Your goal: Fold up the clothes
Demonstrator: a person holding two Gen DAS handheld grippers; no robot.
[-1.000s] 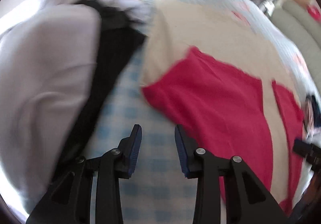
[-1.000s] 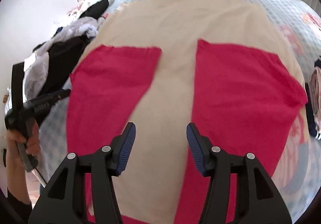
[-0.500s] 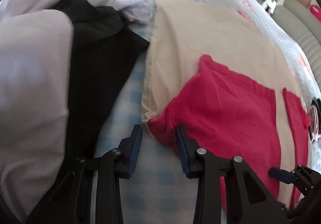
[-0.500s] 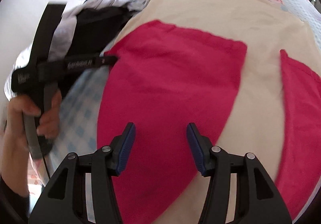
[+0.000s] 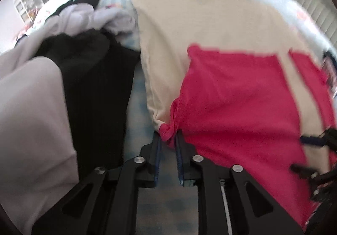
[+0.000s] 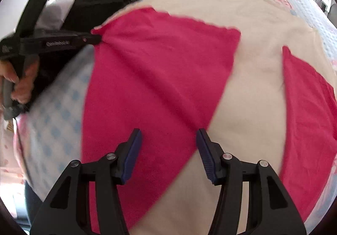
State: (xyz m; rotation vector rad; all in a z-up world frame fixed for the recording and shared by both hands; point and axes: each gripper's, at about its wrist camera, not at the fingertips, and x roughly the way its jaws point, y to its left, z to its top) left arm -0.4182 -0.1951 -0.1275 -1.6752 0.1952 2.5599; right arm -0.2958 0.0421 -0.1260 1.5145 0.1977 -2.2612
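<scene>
In the left wrist view, the left gripper is clenched on the bunched corner of the red sleeve of a cream and red garment. That garment lies spread over the blue checked bedspread. Just beside the garment, on the side away from its second red sleeve, lies a black garment, with pale grey clothes against it.

In the right wrist view, the right gripper hangs released above the red sleeve, its fingers spread wide and touching nothing. At the sleeve's far corner the left gripper pinches the cloth, drawing creases across it, and a hand holds its handle. The other red sleeve lies flat across the cream body from the gripped one.
</scene>
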